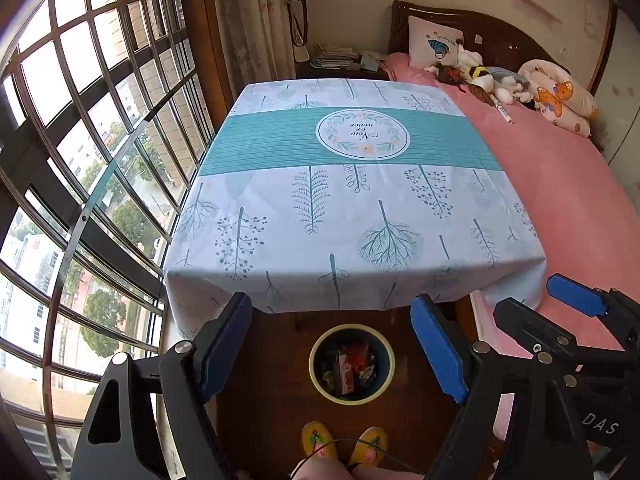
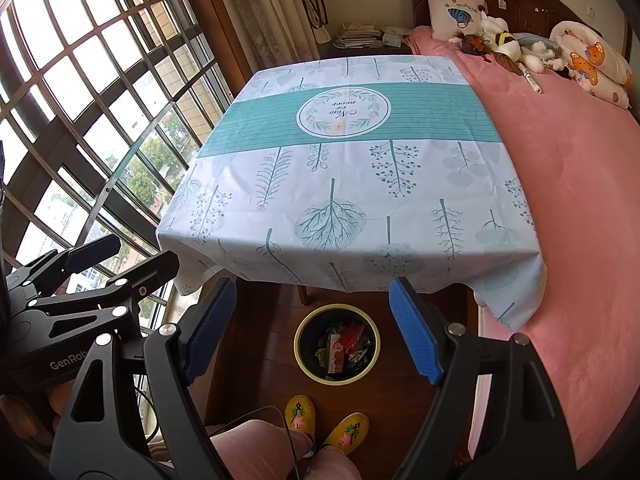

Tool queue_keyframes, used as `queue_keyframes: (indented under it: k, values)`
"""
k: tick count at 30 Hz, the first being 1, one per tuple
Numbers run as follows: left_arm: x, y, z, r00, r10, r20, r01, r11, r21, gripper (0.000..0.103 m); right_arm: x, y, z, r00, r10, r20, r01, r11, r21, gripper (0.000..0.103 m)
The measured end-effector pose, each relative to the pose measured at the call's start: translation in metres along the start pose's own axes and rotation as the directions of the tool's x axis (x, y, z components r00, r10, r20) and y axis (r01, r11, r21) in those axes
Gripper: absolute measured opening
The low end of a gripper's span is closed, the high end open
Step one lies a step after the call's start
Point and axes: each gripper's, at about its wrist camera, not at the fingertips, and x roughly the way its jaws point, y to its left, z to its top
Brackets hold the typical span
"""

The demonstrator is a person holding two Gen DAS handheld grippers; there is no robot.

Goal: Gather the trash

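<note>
Both claws hang wide apart with nothing between their blue pads: the left claw low in its own view, the right claw low in its own. Framed between the fingers, one round bin stands on the wooden floor, trash heaped inside, its pieces too jumbled to count. Two yellow slippers show at the bottom edge, partly cut off. Beyond, the tabletop under its leaf-printed cloth fills mid-frame; a pink bed lies at right.
</note>
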Motion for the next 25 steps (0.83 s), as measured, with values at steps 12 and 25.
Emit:
queue_keyframes:
  k: [12, 25]
  values:
    - [0.0, -0.001, 0.001, 1.0, 0.0, -0.002, 0.0, 1.0, 0.001, 0.084, 0.0, 0.0, 0.0, 1.0, -0.001, 0.0, 0.001, 1.0, 0.0, 0.077]
    - [0.0, -0.002, -0.005, 1.0, 0.002, -0.009, -0.002, 1.0, 0.006, 0.084, 0.001, -0.01, -0.006, 1.0, 0.003, -0.007, -0.003, 1.0, -0.002, 0.077]
